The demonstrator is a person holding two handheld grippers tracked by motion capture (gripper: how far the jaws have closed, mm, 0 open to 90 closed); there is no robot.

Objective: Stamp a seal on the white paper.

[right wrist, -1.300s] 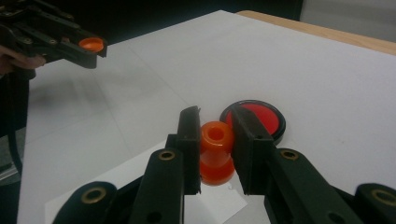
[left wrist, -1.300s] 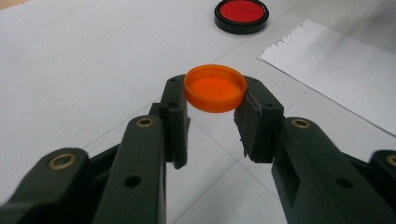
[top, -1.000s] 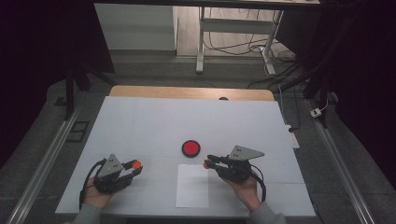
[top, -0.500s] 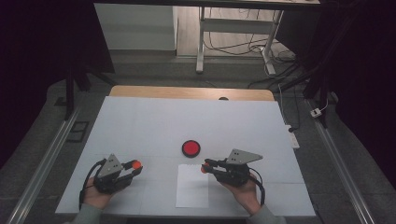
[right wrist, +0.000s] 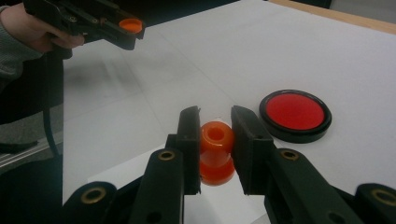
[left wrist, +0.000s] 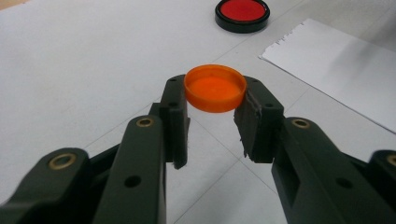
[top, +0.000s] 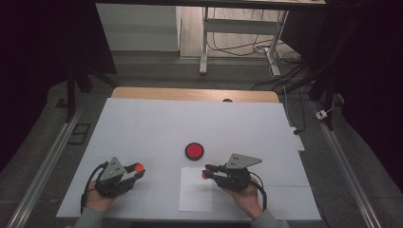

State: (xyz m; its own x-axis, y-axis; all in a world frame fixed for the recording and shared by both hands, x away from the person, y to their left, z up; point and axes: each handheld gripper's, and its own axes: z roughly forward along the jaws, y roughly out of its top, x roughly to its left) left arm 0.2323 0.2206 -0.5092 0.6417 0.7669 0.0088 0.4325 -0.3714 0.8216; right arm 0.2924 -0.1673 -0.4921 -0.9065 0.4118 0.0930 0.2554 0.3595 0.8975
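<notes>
Holding an orange cap (left wrist: 215, 88) by its rim, the left gripper (top: 134, 171) sits closed on it low over the near-left part of the white table (top: 142, 128), the cap level with its hollow side up between the two pads, which likely keeps it ready to go back on. The right gripper (top: 207, 172) is likewise clamped shut, on a small orange stamp (right wrist: 216, 151) whose waisted body is pinched across its sides; in the right gripper view its hollow end faces the camera and the stamp hangs just above the near edge of the white sheet of paper (top: 196, 195). That grip leaves the working face free, so the judgement is that the stamp has been uncapped and is about to be inked or pressed. The red ink pad (top: 194, 151), a round black-rimmed dish, lies open on the table just beyond the paper and between the two grippers, within easy reach of the right one. Compared with a second ago, the left hand has stayed where it was with its cap, while the right gripper has eased slightly leftward, bringing the stamp nearer the paper's top edge; neither grip has changed, and the pad and paper lie unmoved.
</notes>
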